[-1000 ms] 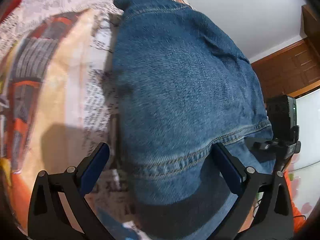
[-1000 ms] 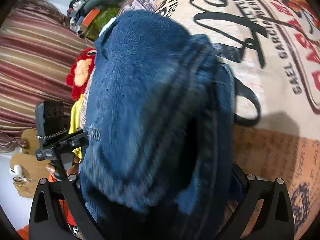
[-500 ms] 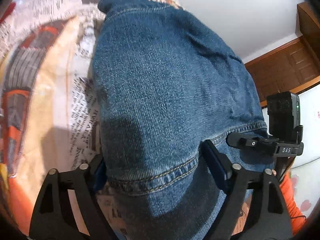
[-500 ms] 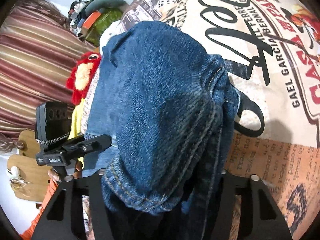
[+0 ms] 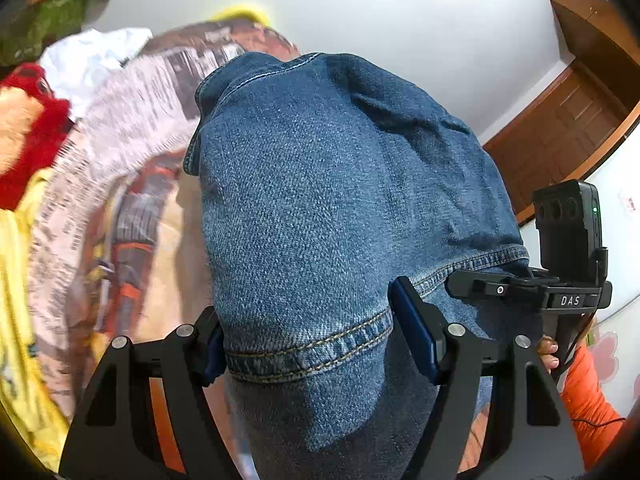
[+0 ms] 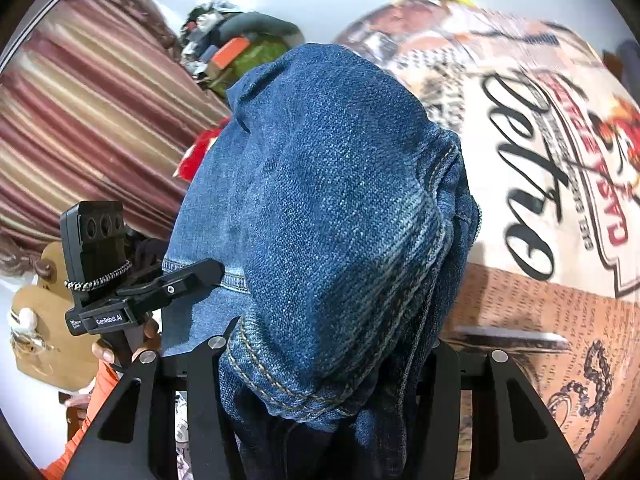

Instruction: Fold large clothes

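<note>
A blue denim garment (image 5: 328, 208) with orange stitched hems is lifted off the printed bed cover and fills both views. My left gripper (image 5: 312, 344) is shut on its stitched hem, the blue pads pressing the thick fold from both sides. My right gripper (image 6: 324, 372) is shut on a bunched hem of the same denim garment (image 6: 328, 216); its pads are hidden by the cloth. Each gripper shows in the other's view: the right gripper (image 5: 560, 296) at the far right, the left gripper (image 6: 116, 280) at the left.
The bed cover (image 6: 540, 208) with newspaper print and large lettering lies below. A red and yellow plush toy (image 5: 28, 128) and a pile of clothes (image 6: 240, 52) sit near the striped curtain (image 6: 92, 120). A wooden door (image 5: 568, 120) stands at the right.
Both grippers closed on the denim hems and lifted the garment up off the bed; the views tilted up toward the wall and far end of the bed.
</note>
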`<act>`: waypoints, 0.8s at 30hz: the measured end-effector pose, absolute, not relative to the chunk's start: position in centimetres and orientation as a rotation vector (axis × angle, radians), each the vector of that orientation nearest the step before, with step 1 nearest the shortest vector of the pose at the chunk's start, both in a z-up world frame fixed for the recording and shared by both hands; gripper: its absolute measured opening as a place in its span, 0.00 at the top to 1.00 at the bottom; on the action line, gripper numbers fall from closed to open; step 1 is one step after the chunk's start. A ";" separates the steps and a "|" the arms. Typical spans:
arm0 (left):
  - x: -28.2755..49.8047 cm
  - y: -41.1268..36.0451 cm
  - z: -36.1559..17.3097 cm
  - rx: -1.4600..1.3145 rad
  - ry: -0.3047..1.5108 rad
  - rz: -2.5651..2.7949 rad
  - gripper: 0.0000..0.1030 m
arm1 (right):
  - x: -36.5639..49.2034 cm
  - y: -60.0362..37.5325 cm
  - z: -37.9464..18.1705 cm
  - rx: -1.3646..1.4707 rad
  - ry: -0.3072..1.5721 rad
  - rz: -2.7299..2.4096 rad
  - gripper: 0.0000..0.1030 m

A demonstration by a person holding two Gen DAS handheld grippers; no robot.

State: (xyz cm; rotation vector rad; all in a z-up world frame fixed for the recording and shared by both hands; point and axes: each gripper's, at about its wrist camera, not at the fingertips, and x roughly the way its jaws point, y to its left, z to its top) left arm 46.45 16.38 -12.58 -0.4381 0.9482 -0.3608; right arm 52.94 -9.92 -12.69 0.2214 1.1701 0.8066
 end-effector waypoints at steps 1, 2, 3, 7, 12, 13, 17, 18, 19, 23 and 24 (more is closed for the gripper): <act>45.9 17.2 -12.3 -0.438 0.940 -0.354 0.30 | 52.6 -9.2 -12.1 0.217 1.159 0.814 0.52; 45.3 18.0 -11.8 -0.440 0.931 -0.342 0.30 | 52.3 -8.3 -11.7 0.214 1.153 0.820 0.52; 44.8 18.6 -11.9 -0.442 0.928 -0.335 0.30 | 52.0 -7.6 -11.5 0.211 1.148 0.828 0.52; 43.9 21.0 -11.5 -0.460 0.931 -0.291 0.30 | 50.9 -4.6 -11.7 0.218 1.163 0.853 0.52; 42.6 23.9 -14.0 -0.504 0.979 -0.240 0.30 | 50.4 -0.6 -13.9 0.192 1.231 0.873 0.52; 42.3 24.3 -14.6 -0.511 0.988 -0.235 0.30 | 50.4 0.0 -14.5 0.186 1.246 0.875 0.52; 42.1 25.8 -17.7 -0.531 1.044 -0.196 0.30 | 50.3 2.3 -17.9 0.170 1.321 0.875 0.52; 42.1 26.1 -18.5 -0.526 1.056 -0.184 0.30 | 50.4 2.7 -18.6 0.165 1.336 0.873 0.52; 42.2 26.5 -19.5 -0.520 1.070 -0.171 0.30 | 50.4 3.4 -19.7 0.152 1.360 0.868 0.52; 42.3 27.1 -23.4 -0.524 1.142 -0.140 0.30 | 50.5 4.9 -22.6 0.096 1.406 0.847 0.52; 42.4 27.3 -24.1 -0.531 1.146 -0.139 0.30 | 50.5 5.2 -23.1 0.078 1.408 0.847 0.52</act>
